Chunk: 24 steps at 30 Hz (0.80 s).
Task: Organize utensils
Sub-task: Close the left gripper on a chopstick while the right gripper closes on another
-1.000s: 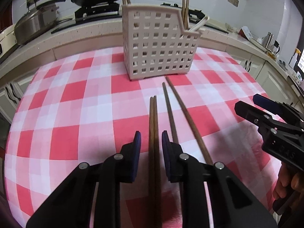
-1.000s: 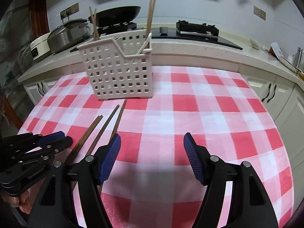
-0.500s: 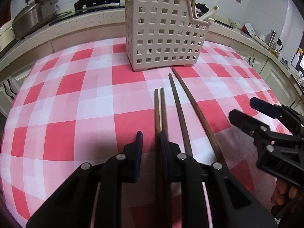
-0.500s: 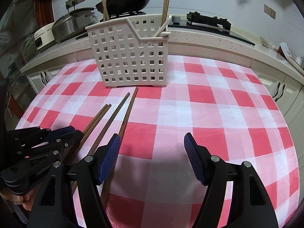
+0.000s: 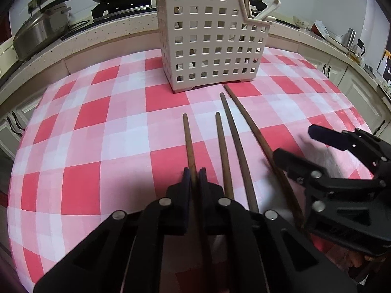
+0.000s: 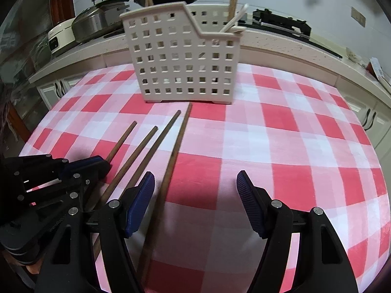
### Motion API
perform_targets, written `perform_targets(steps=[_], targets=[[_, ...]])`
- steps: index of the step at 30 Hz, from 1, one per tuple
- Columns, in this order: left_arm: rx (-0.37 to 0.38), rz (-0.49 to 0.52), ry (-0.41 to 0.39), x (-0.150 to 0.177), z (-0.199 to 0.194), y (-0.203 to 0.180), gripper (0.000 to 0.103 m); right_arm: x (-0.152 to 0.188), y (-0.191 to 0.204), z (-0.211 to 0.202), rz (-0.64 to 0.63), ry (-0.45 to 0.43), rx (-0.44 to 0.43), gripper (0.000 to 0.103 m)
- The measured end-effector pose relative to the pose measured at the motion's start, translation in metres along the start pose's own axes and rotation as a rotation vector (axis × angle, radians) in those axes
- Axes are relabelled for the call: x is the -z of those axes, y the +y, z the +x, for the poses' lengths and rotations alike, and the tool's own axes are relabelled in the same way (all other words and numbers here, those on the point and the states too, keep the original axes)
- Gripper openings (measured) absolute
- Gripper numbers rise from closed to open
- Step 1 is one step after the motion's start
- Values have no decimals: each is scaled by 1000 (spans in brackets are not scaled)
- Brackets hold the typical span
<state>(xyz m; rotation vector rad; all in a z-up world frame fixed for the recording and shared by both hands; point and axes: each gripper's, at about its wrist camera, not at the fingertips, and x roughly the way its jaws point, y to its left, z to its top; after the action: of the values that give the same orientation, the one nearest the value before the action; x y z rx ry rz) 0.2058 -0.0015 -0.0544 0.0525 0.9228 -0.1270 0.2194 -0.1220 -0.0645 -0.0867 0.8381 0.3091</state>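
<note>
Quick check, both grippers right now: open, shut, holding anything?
Left gripper: just closed, shut on the leftmost chopstick.
Right gripper: open, holding nothing; rightmost chopstick lies between its jaws.

Open right tool (image 6: pixel 195 195) over chopstick (image 6: pixel 171 161)

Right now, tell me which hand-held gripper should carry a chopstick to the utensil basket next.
Left. The left hand-held gripper has just closed on the leftmost chopstick, in line with the basket. The right hand-held gripper stands open, holding nothing.
</note>
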Motion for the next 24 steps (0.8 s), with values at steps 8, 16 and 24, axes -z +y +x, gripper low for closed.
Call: perform_targets(steps=[8, 16, 24], targets=[[-4, -11, -3, -4, 3, 7, 7, -7, 1, 17, 11, 31, -10, 58], [-4, -17, -7, -6, 5, 13, 7, -18, 8, 29, -16, 38, 1, 55], [2, -27, 1, -10, 7, 17, 7, -17, 11, 26, -28, 27, -34, 13]])
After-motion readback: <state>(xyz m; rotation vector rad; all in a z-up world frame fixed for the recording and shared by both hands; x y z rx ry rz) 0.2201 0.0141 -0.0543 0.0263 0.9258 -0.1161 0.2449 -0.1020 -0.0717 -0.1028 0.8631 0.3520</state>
